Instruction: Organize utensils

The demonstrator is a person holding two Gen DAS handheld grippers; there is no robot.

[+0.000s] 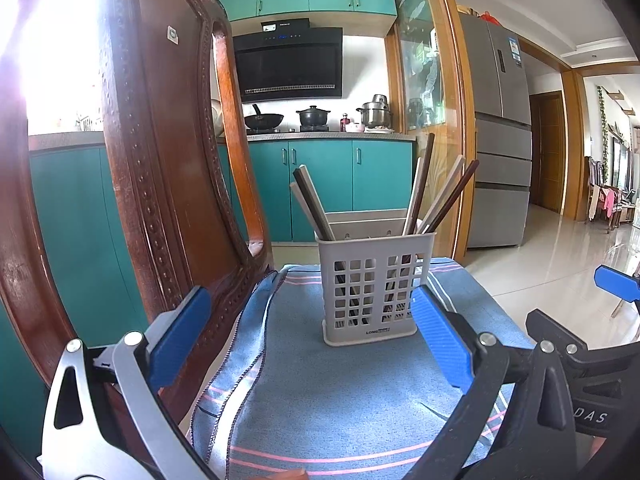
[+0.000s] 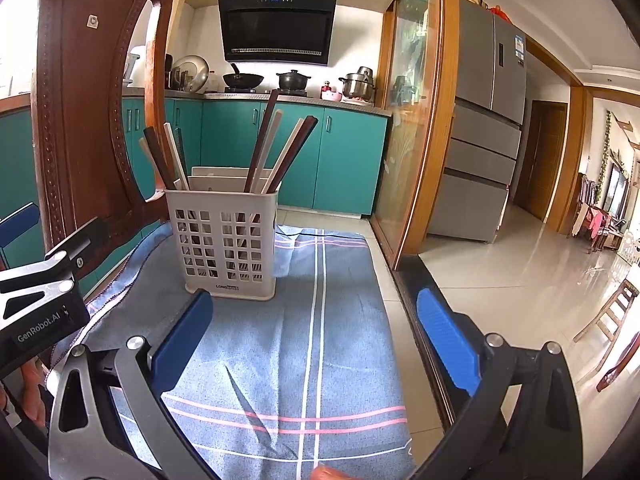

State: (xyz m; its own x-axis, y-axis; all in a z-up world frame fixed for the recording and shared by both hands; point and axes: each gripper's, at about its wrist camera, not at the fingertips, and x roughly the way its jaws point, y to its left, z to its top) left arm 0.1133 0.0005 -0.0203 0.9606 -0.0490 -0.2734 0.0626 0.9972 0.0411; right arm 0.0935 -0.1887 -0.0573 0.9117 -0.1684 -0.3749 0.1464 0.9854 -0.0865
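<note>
Holder (image 1: 370,284): grey slotted plastic basket, upright on the blue striped cloth (image 1: 340,400); at 12 o'clock from the left tool (image 1: 312,344), at 11 o'clock from the right tool (image 2: 316,344). Two compartments, judged from the divider seen through the slots.

Chopsticks (image 1: 436,196): dark brown and pale sticks, standing in the holder. One group leans toward 11 o'clock (image 1: 310,204), the other toward 1 o'clock. They fan outward because only the rim props them. All seem stowed; no loose stick shows on the cloth, so the sorting looks done or nearly so.

Left tool: released, blue pads wide apart, nothing between them. Its right pad sits just beside the holder's lower right corner in the left view; contact cannot be told.

Right tool: released, grasping nothing, set back from the holder over the cloth. Both tools hang low and level, likely clear of the sticks' tops.

Counter: fully draped by the cloth; its surface and edges are hidden. A carved wooden chair back (image 1: 160,160) stands at 9 o'clock, touching the cloth's folded hem.

Obscured: stick tips inside the holder, mostly screened by the slots; exact stick count uncertain. A small skin-toned patch at 6 o'clock of each view is cut off, likely a finger. Window glare washes out the upper left.
</note>
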